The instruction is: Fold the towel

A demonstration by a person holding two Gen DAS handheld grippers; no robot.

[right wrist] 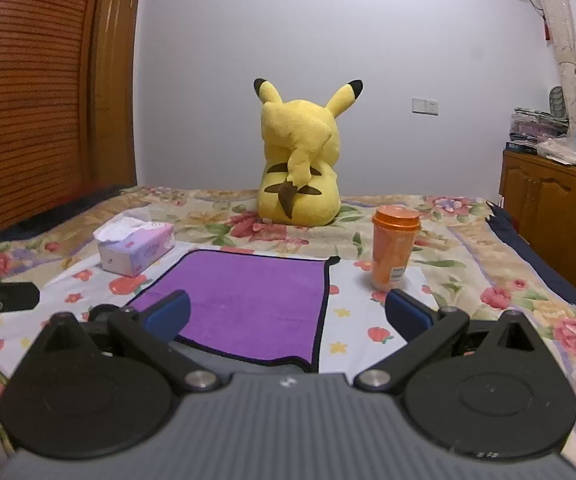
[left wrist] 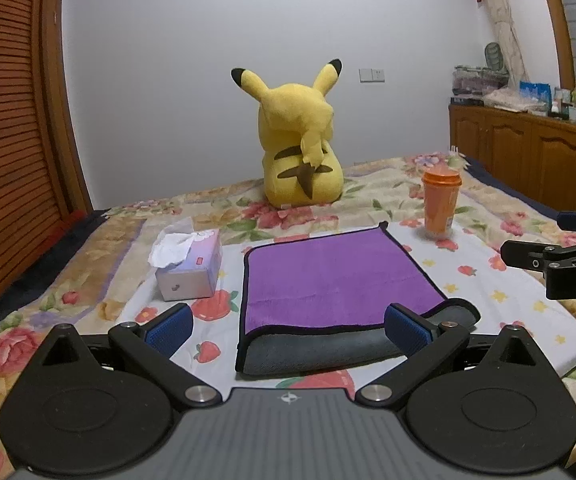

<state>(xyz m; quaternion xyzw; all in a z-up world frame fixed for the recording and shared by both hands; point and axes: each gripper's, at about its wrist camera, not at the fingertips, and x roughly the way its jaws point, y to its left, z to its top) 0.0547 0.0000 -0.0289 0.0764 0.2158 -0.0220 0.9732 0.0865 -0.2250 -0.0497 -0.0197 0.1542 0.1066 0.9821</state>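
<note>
Both grippers hover spread over the towel's near edge.
Left gripper (left wrist: 288, 330) and right gripper (right wrist: 288, 316) gape, holding nothing. A tissue box (left wrist: 190, 270) shows a tissue, an orange lidded cup (left wrist: 440, 205) stands right. The purple towel (left wrist: 327, 280) lies flat on the floral bedspread (left wrist: 88, 248), near edge turned up grey.

Plush purple cloth towel (left wrist: 329, 280) – grey underside – on printed cotton sheet (left wrist: 499, 280); wooden slatted door (left wrist: 4, 120).
</note>
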